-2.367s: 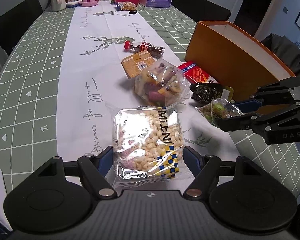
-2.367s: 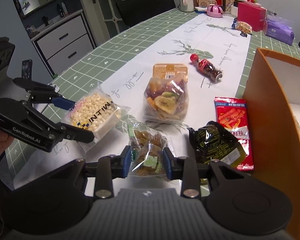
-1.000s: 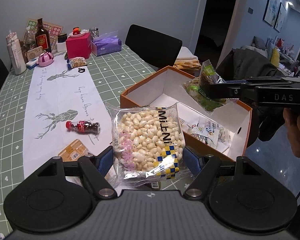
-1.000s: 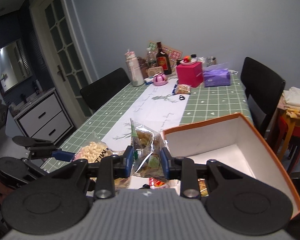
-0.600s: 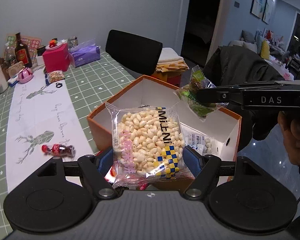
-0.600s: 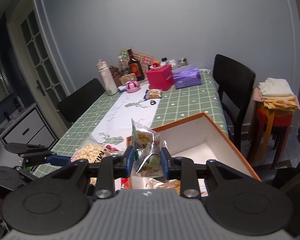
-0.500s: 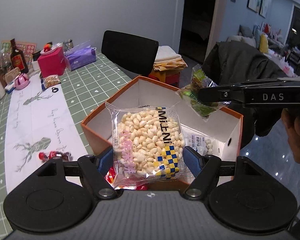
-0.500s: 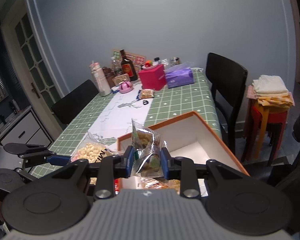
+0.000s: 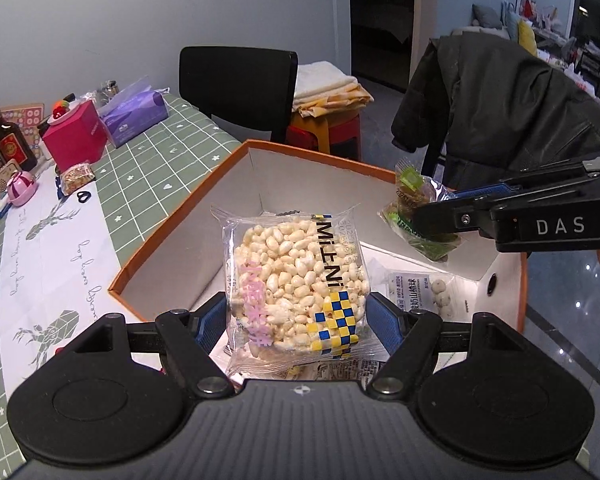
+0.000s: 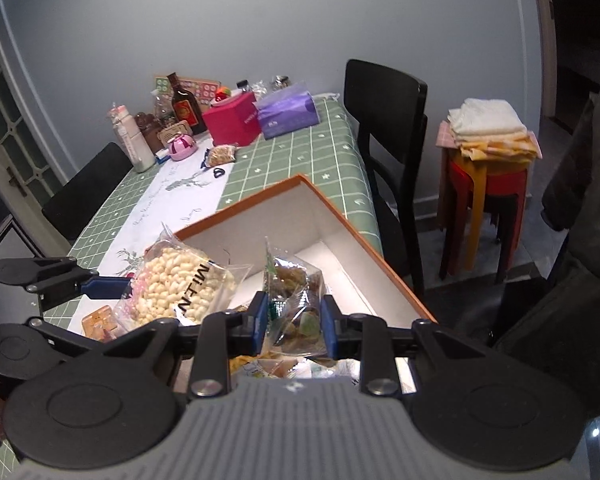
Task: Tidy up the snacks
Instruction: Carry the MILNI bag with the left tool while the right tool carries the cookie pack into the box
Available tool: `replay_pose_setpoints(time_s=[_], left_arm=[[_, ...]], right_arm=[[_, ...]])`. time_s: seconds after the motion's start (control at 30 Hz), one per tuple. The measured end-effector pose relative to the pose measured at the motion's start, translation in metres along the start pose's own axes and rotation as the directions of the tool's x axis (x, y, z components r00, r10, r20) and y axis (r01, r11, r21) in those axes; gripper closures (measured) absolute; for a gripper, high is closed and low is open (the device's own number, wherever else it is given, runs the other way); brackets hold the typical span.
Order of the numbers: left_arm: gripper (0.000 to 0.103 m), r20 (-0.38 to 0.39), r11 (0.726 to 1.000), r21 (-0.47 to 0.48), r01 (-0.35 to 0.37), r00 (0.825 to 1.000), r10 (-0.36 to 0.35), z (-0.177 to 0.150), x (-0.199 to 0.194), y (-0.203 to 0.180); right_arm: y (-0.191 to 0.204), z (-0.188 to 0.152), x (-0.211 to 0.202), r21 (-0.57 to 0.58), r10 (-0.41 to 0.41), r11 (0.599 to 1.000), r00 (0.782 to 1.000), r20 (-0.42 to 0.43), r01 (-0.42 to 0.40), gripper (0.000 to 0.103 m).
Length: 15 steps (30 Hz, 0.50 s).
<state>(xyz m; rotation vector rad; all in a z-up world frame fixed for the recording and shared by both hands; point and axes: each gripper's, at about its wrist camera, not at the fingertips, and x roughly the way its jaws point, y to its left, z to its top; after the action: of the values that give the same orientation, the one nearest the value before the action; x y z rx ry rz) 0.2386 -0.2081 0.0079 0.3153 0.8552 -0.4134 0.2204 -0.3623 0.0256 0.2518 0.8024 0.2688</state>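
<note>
— Left gripper (image 9: 296, 322) first: what is it doing?

— Its blue pads are clamping a clear bag of puffed rice (image 9: 296, 284) at the lower centre of the left wrist frame; the bag is hanging over the open orange box (image 9: 172, 220); other packets are lying on the box's white floor, one white packet (image 9: 420, 292) showing at right of centre.

— And the right gripper (image 10: 293, 326)?

— Its pads are pinching a clear mixed snack bag (image 10: 296, 300) at the centre of the right wrist frame, also above the box (image 10: 340, 220); in the left wrist frame that bag (image 9: 416, 208) is sitting at the right, over the box's far edge.

— Around them?

— A green checked tablecloth (image 9: 148, 168) is filling the left; a pink box (image 9: 76, 136) and a purple tissue pack (image 9: 134, 114) are standing at upper left.
</note>
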Motion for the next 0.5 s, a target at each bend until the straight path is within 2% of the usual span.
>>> replay_pose_setpoints(time_s=[0.27, 0.5], left_arm=[[0.017, -0.066, 0.998, 0.054, -0.02, 0.998, 0.024, 0.003, 0.032, -0.001], [0.017, -0.116, 0.998, 0.061, -0.029, 0.993, 0.036, 0.001, 0.05, 0.006]], right_arm=[[-0.003, 0.0, 0.026, 0.059, -0.01, 0.998, 0.999, -0.053, 0.013, 0.077], [-0.003, 0.002, 0.05, 0.101, -0.037, 0.994, 0.995, -0.092, 0.047, 0.077]])
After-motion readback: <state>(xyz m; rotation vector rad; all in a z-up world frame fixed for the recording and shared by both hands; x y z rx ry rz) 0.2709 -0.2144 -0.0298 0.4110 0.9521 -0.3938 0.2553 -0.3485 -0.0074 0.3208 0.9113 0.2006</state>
